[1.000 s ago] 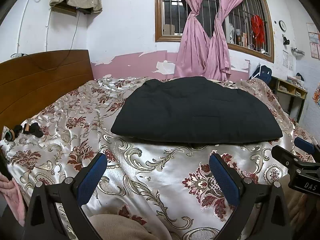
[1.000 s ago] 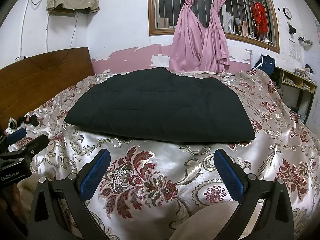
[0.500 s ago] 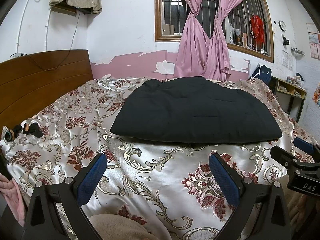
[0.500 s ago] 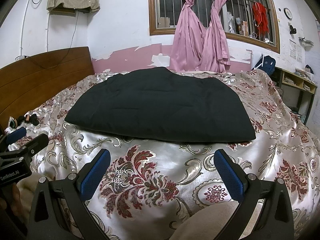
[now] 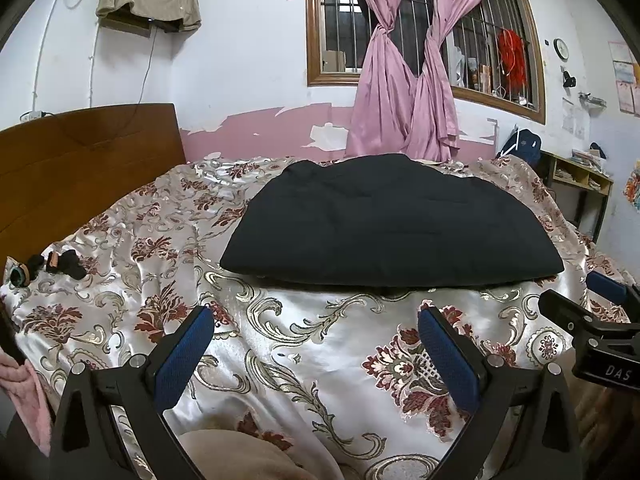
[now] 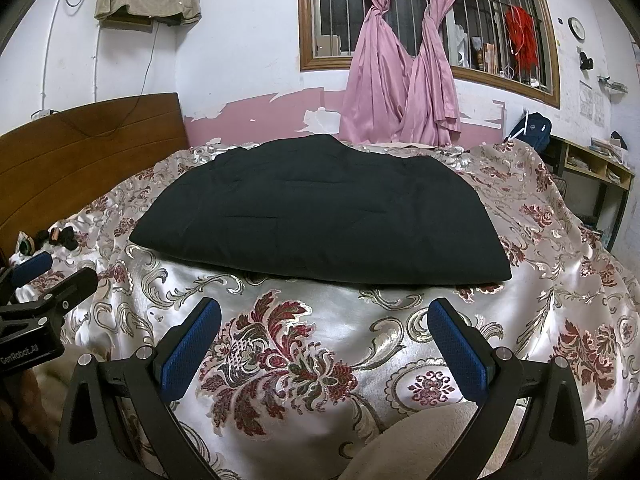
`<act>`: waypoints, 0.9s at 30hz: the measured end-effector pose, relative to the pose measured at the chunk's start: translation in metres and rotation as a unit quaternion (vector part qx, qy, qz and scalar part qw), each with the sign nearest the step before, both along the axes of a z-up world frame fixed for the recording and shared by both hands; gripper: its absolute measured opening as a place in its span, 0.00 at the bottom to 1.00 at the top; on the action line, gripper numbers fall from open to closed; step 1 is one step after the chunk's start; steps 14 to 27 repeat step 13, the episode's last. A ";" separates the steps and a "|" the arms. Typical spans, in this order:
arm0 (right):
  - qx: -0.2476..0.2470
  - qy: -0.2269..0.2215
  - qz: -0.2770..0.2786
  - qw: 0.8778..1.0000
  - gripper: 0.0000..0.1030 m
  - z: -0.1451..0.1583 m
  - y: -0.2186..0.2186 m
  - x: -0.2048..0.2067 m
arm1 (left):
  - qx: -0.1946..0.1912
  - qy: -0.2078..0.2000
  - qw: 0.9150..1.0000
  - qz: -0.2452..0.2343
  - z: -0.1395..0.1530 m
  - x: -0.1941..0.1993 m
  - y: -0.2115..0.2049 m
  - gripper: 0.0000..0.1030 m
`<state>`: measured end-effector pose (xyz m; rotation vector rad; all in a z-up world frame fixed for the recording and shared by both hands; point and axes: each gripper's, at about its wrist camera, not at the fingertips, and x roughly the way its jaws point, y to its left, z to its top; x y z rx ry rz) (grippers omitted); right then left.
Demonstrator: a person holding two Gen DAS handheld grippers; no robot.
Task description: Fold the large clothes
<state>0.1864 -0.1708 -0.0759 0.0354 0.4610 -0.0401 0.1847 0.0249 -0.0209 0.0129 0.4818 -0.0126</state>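
Over on the floral bedspread [image 5: 328, 344], the left gripper [image 5: 320, 344] is hovering with fingers spread wide, holding nothing; the folded black garment [image 6: 320, 212] is lying mid-bed beyond, and the right gripper [image 6: 324, 332] is hanging equally released.

Black folded garment [image 5: 392, 220], centre of frame: matt woven cloth, faintly creased. Floral bedspread [image 5: 328, 344] beneath it: glossy satin with metallic-looking gold scrollwork, rumpled. Brown headboard [image 5: 80, 160], left: smooth varnished wood with a low sheen. Pink knotted curtains [image 5: 404, 92], top centre: soft cloth, slightly lustrous. Left gripper [image 5: 316, 344], lower frame: matt black plastic arms, blue finger pads [image 5: 184, 356] of finely textured rubber, small bright metal screws.
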 end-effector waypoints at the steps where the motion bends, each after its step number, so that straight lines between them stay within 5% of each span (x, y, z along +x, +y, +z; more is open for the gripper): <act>1: 0.000 0.000 0.000 1.000 0.98 0.000 0.000 0.000 | 0.001 0.001 1.000 0.000 0.000 0.000 0.000 1.00; 27: 0.000 0.000 0.000 1.000 0.98 0.000 0.000 0.000 | 0.001 0.004 1.000 0.001 0.000 0.001 0.001 1.00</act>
